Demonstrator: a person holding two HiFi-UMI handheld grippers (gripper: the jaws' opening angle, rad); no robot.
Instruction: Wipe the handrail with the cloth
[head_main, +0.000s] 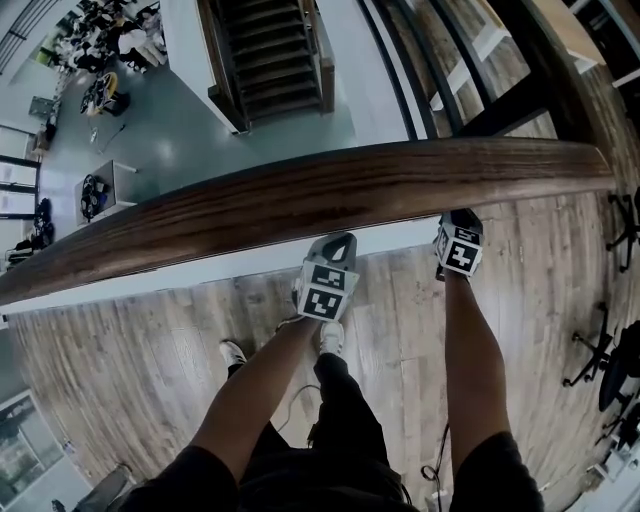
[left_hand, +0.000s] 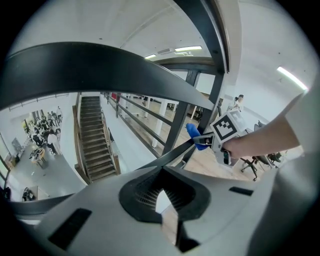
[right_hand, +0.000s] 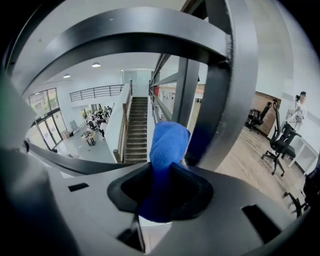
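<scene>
- The left tool (left_hand: 162, 202), nearest the person, has its jaws pressed together on nothing; I'd hold it off the wood.
- The right tool (right_hand: 160, 200) pinches the blue cloth (right_hand: 167, 145), which pokes up beside a dark post (right_hand: 220, 100), below the rail.
- I'd lift the cloth onto the wooden handrail (head_main: 330, 195) and drag it flat, lengthwise.
- There is an open drop to the stairs (head_main: 270, 50) beyond, so grip firmly.

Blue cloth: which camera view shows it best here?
The right gripper view. The blue cloth fills the centre there, pinched between the jaws of the right gripper. The left gripper view shows it only small and distant at that gripper's tip. In the head view the handrail hides it.
</scene>
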